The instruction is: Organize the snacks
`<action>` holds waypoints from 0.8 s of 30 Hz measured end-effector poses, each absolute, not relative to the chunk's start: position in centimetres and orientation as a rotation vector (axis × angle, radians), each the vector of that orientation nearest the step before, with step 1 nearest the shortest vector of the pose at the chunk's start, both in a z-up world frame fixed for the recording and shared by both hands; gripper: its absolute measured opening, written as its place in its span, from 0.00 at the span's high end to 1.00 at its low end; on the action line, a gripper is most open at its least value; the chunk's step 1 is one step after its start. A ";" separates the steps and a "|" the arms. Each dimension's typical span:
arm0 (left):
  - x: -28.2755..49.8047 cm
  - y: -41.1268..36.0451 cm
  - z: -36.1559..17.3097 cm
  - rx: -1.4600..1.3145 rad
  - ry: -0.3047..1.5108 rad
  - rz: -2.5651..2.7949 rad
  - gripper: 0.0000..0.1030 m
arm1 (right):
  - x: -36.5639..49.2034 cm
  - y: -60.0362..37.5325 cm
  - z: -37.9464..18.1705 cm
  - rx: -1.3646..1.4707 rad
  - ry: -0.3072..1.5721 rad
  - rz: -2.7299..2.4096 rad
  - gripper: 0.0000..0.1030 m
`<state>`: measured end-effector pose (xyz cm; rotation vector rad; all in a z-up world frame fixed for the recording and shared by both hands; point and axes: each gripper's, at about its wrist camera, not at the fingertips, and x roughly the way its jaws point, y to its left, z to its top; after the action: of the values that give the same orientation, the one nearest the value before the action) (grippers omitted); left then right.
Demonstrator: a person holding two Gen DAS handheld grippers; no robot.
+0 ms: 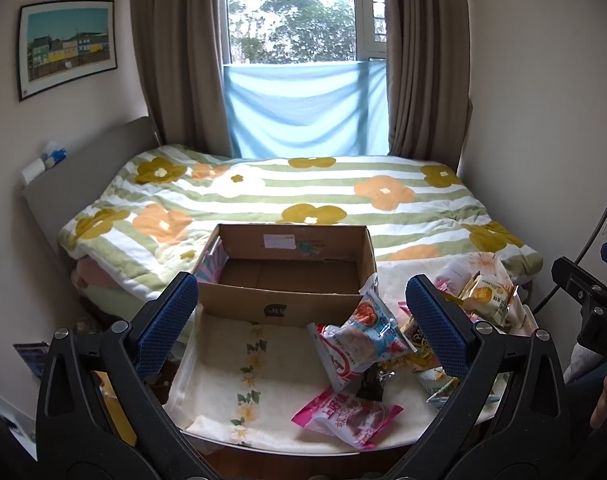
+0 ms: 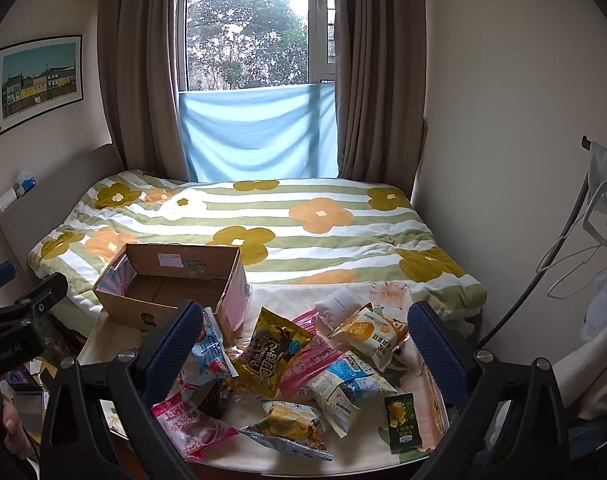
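Both grippers stand with their jaws spread wide and nothing between them. The left gripper (image 1: pixel 303 316) hangs over the near edge of a small table (image 1: pixel 271 360) covered in a cream, flower-printed cloth; its blue, finely dimpled pads (image 1: pixel 437 326) touch no packet. The right gripper (image 2: pixel 303 344) is likewise wide open above the snack pile (image 2: pixel 303 368), gripping nothing.

The snacks are crinkly, glossy plastic packets — a yellow bag (image 2: pixel 273 350) standing tilted in the middle, a pink packet (image 2: pixel 191 428) lying flat at the near left, a blue-and-white packet (image 2: pixel 345 386) and a small dark green sachet (image 2: pixel 400 420) toward the near right. In the left wrist view the pile sits on the right side, with a blue-and-red packet (image 1: pixel 363 336) leaning just inside the right-hand finger.

An open cardboard box (image 1: pixel 287 272) (plain brown, rectangular, nothing visible inside it) rests at the far left of the table, beyond the jaws and just beside the pile. Behind lies a bed (image 2: pixel 263 224) with a soft striped, flowered quilt.
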<state>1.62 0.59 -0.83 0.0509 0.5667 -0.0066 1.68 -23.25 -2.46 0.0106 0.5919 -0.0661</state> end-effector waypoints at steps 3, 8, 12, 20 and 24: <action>1.6 0.6 -0.8 0.050 0.566 -0.007 0.00 | 1.7 -23.3 -2.4 0.010 0.591 -0.065 0.01; 1.5 0.5 -0.7 0.049 0.565 -0.007 0.00 | 1.7 -23.3 -2.4 0.010 0.593 -0.067 0.01; 1.6 0.6 -0.7 0.049 0.565 -0.005 0.00 | 1.7 -23.3 -2.4 0.011 0.595 -0.064 0.01; 0.4 0.2 -0.6 0.043 0.564 0.002 0.00 | 1.4 -23.1 -2.6 0.014 0.594 -0.056 0.01; 0.0 0.0 -0.6 0.037 0.580 0.002 0.00 | 1.0 -23.4 -2.8 0.024 0.614 -0.044 0.01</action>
<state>0.00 0.00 -0.60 0.0366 0.5805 0.0018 0.97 -23.39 -2.78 0.0242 0.6138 -0.0445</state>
